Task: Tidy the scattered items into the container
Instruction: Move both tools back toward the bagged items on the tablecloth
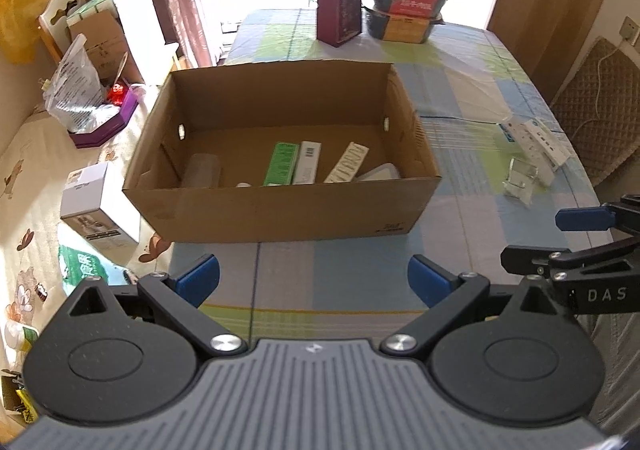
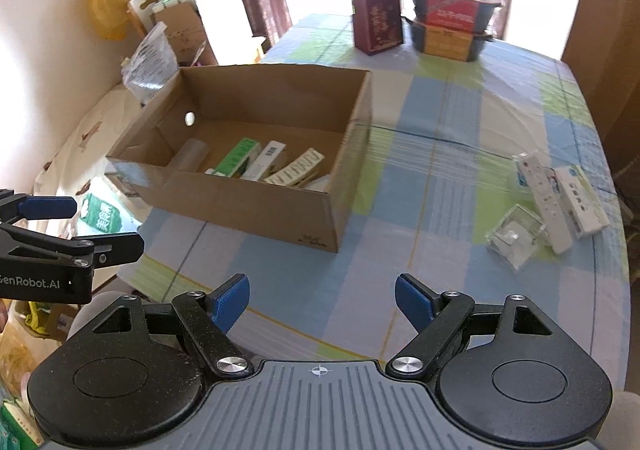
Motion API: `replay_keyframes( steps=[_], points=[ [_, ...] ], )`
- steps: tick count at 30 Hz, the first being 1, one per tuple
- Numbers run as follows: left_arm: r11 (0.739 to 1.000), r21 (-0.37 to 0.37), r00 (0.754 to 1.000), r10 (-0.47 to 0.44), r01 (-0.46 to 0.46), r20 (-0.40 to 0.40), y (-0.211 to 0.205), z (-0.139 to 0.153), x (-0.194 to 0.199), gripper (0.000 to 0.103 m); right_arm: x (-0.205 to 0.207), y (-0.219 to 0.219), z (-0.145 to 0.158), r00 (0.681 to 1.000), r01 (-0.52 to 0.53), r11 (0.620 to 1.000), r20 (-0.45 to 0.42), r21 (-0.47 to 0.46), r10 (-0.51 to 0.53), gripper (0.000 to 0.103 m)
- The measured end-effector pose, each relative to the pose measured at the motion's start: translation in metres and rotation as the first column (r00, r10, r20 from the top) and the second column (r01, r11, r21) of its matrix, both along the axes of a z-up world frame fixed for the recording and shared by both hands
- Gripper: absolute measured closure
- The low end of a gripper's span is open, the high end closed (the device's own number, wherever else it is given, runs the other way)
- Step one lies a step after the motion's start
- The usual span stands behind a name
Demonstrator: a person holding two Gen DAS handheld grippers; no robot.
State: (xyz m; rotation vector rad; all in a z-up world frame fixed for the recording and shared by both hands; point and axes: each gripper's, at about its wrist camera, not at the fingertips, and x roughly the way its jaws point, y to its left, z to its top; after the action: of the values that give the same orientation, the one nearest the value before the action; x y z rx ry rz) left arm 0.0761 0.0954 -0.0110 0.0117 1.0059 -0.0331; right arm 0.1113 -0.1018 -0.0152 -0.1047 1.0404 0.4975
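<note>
The cardboard box (image 1: 280, 205), open-topped and rectangular, sits on the checked tablecloth (image 1: 460, 89) with its long axis running left to right before me. Inside lie a green carton (image 1: 281, 163), a white carton (image 1: 306, 162) and a frosted cylinder (image 1: 200, 171). To the right, well apart, a clear plastic case (image 2: 516, 236) touches flat white packets (image 2: 560, 197). My left gripper (image 1: 313, 282) and right gripper (image 2: 321, 300) hover level, fingers spread wide, empty.
</note>
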Motion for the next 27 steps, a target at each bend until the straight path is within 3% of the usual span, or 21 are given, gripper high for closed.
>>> replay_keyframes(
  steps=[9,27],
  points=[
    [0.996,-0.066,0.998,-0.059,0.058,-0.017,-0.052,-0.018,0.008,0.004,0.003,-0.054,-0.007,0.988,0.153,0.988,-0.032,0.002,-0.153,0.017],
    [0.975,-0.037,0.974,-0.221,0.219,-0.045,-0.139,-0.052,0.04,0.004,0.013,-0.139,-0.031,0.935,0.345,0.938,-0.078,-0.041,-0.347,0.017]
  ],
)
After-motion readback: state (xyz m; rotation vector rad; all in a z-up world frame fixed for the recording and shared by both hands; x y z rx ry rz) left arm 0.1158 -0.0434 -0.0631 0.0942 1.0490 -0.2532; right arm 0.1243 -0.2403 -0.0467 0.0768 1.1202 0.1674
